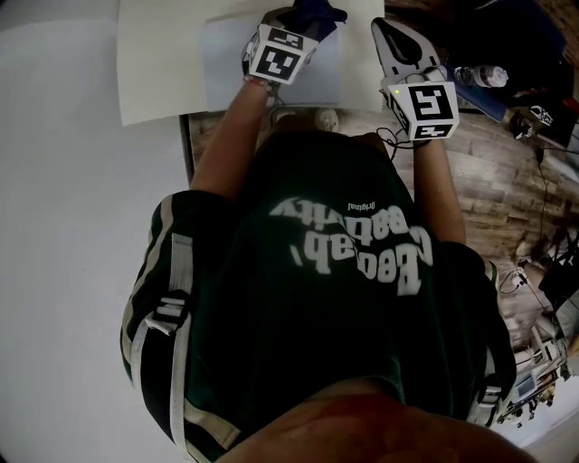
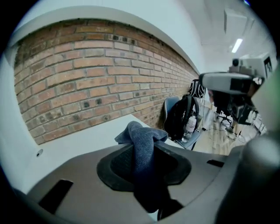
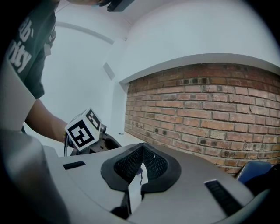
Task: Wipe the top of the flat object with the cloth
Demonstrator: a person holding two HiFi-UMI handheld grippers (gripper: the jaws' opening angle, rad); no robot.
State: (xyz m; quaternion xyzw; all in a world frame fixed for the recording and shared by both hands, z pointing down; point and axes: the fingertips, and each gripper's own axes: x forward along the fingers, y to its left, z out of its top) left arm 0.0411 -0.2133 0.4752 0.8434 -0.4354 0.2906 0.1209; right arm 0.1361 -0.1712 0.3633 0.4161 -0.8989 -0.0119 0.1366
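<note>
A pale flat sheet [image 1: 226, 72] lies on the cream table [image 1: 149, 63] in front of the person. My left gripper [image 1: 303, 20] hovers over its far right part, shut on a dark blue cloth [image 1: 318, 13]. In the left gripper view the cloth [image 2: 142, 142] is pinched between the jaws and bunches up above them. My right gripper [image 1: 384, 29] hangs just right of the sheet, at the table's right edge. In the right gripper view its pads [image 3: 151, 164] meet with nothing between them. The left gripper's marker cube [image 3: 83, 131] shows to their left.
A brick wall [image 2: 87, 74] runs behind the table. To the right stands a blue chair [image 2: 171, 105] with a black backpack [image 2: 183, 116]. A bottle [image 1: 486, 76] and cables [image 1: 543, 122] lie over the wooden floor [image 1: 507, 172] on the right.
</note>
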